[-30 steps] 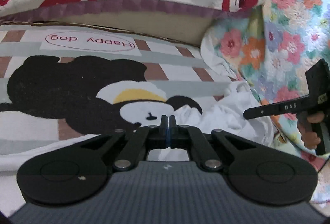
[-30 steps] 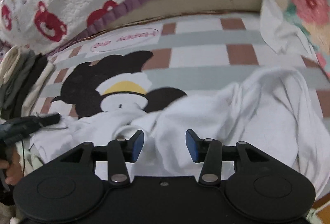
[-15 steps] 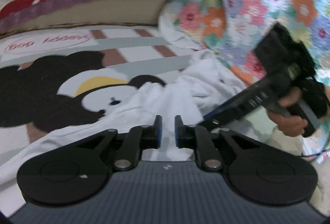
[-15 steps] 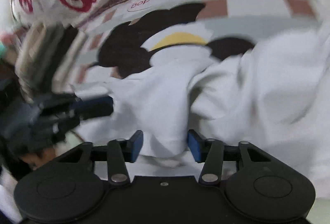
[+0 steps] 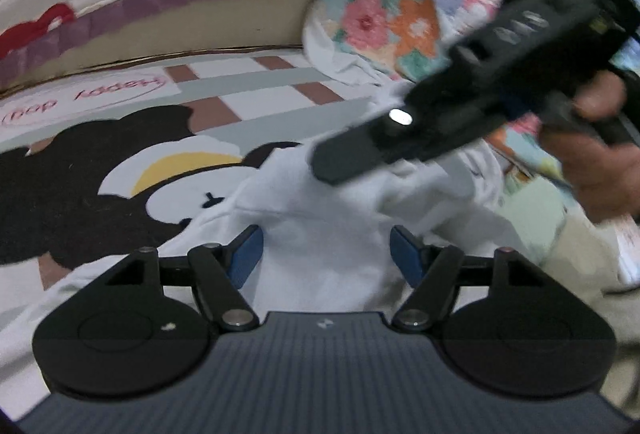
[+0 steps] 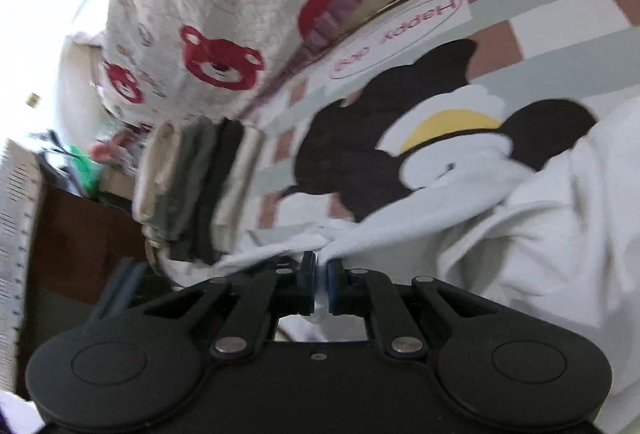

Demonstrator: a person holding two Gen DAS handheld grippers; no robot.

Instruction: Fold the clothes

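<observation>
Left tongs (image 5: pixel 326 254): jaws apart and opening, blue pads (image 5: pixel 245 255) clear on both sides, white cloth (image 5: pixel 320 234) lying between them but not pressed. Right tongs (image 6: pixel 318 284): jaws closing, nearly together, a pinch of the same white cloth caught between the pads. In the left wrist view the right tongs (image 5: pixel 340 162) reach in from the upper right, angled downward, blurred. The person's right hand (image 5: pixel 596 154) wraps the handle; fingers appear curled around the grip, though blur hides detail.
</observation>
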